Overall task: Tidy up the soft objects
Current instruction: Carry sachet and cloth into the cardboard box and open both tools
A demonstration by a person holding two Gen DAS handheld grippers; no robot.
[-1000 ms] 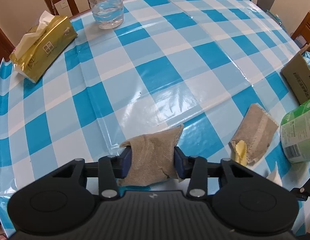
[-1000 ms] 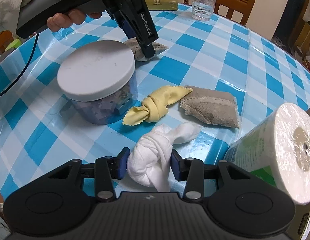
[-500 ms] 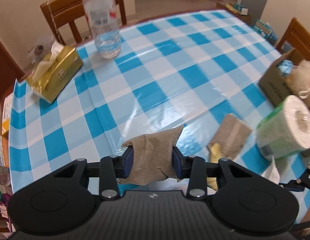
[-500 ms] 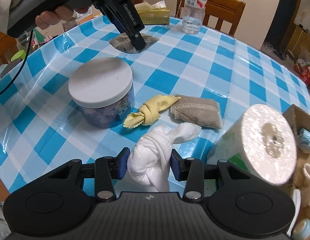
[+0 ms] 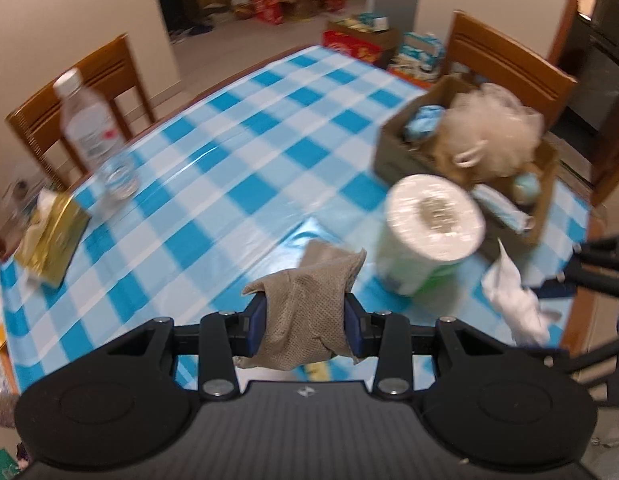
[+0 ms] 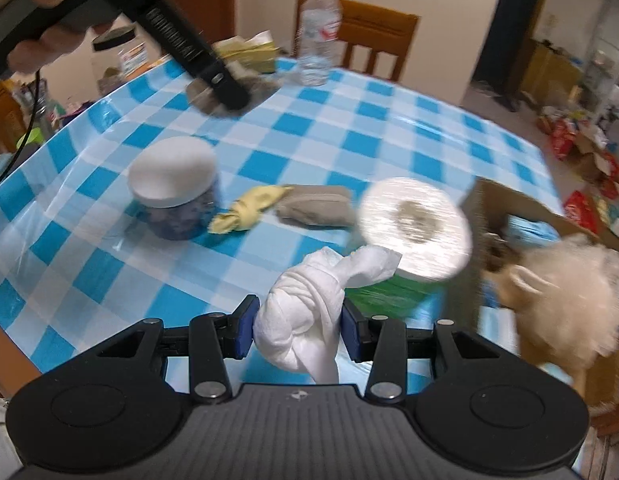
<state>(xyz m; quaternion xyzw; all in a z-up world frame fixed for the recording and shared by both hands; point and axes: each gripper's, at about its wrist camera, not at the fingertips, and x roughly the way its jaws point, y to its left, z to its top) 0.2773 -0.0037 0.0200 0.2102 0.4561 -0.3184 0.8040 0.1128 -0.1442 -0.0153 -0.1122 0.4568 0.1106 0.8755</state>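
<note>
My left gripper [image 5: 305, 326] is shut on a grey-brown mesh pouch [image 5: 305, 312], held up above the checked table [image 5: 213, 168]. My right gripper [image 6: 297, 330] is shut on a knotted white cloth [image 6: 305, 316], also lifted off the table. The right wrist view shows the left gripper [image 6: 225, 88] with its pouch [image 6: 261, 86] in the air at the far left. The white cloth [image 5: 513, 300] hangs at the right of the left wrist view. A knotted yellow cloth [image 6: 249, 212] and a second grey pouch [image 6: 313, 210] lie on the table. A cardboard box [image 5: 429, 152] holds a fluffy beige puff [image 5: 493, 132] and blue items.
A paper roll in green wrap [image 6: 413, 220] stands between the cloths and the box [image 6: 521, 208]. A white-lidded jar [image 6: 173, 192] sits left of the yellow cloth. A water bottle [image 5: 95, 132] and a gold tissue pack [image 5: 53, 240] are at the far side. Wooden chairs [image 5: 509, 64] surround the table.
Both grippers have risen from the table with their cloths and swung toward the cardboard box, which now shows in both views. The grips are unchanged.
</note>
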